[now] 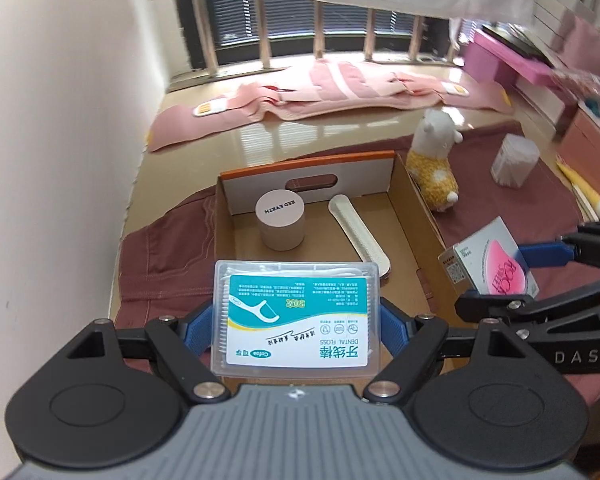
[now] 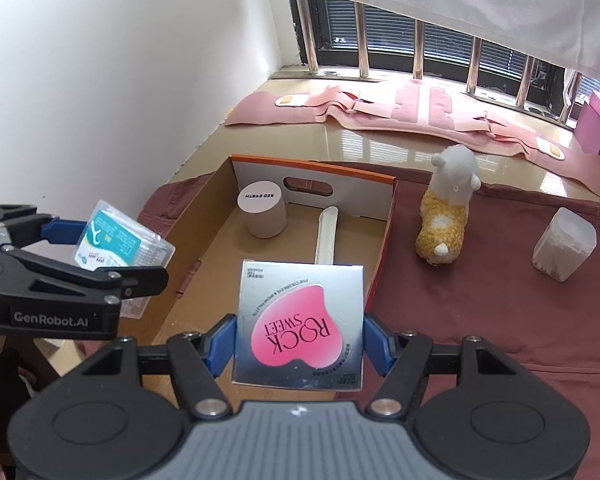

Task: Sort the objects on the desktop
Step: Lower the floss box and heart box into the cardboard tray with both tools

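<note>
Left gripper [image 1: 296, 330] clamps our dental floss box [image 1: 296, 316] over the cardboard box's [image 1: 416, 216] near edge; right gripper [image 2: 300, 340] clamps our Rock Sweet palette box [image 2: 300, 324] above its right wall. Jar [image 1: 281, 220] and nail file [image 1: 358, 236] lie inside.

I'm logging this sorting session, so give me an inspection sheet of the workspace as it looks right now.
Surface: glossy beige top, partly covered by a maroon cloth.
Job's things: open cardboard box holds a round jar and a nail file; plush alpaca and clear swab container sit on the cloth outside it.
Clutter: pink fabric wraps by the window; pink boxes at right.
Grippers: left gripper shut on the dental floss box; right gripper shut on the eyeshadow box, both near the box's front.
Cables: nothing seen.
Surroundings: white wall, barred window, white curtain.
</note>
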Action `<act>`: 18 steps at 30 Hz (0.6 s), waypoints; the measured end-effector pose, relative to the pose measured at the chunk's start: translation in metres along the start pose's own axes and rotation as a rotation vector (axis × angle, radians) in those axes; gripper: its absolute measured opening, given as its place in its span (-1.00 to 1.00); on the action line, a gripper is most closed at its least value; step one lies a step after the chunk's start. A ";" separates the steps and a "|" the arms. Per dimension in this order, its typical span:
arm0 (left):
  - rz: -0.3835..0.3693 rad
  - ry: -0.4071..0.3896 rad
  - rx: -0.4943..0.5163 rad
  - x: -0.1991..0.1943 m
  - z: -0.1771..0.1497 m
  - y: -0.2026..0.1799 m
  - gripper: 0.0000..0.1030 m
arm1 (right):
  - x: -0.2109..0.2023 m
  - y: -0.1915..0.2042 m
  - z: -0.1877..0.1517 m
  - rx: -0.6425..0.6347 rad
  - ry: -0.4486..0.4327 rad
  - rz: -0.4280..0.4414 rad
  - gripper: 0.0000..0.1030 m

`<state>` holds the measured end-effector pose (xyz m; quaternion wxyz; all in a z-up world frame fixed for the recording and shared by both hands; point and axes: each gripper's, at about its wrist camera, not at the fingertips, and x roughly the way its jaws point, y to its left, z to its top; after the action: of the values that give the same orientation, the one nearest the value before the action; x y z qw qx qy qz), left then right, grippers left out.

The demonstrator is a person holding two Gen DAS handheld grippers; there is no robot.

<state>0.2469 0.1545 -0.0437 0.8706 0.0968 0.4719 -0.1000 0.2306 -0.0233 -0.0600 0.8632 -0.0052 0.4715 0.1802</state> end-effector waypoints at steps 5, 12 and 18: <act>-0.039 0.015 0.143 0.020 0.008 0.007 0.59 | 0.018 0.006 0.006 0.013 0.013 -0.026 0.26; -0.094 0.029 0.303 0.041 0.014 0.009 0.59 | 0.035 0.012 0.009 0.018 0.035 -0.056 0.26; -0.107 0.034 0.374 0.057 0.018 0.012 0.59 | 0.048 0.016 0.011 0.018 0.056 -0.075 0.26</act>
<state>0.2952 0.1566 -0.0810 0.8228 0.2331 0.4643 -0.2304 0.2581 0.0083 -0.0902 0.8558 -0.0201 0.4967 0.1430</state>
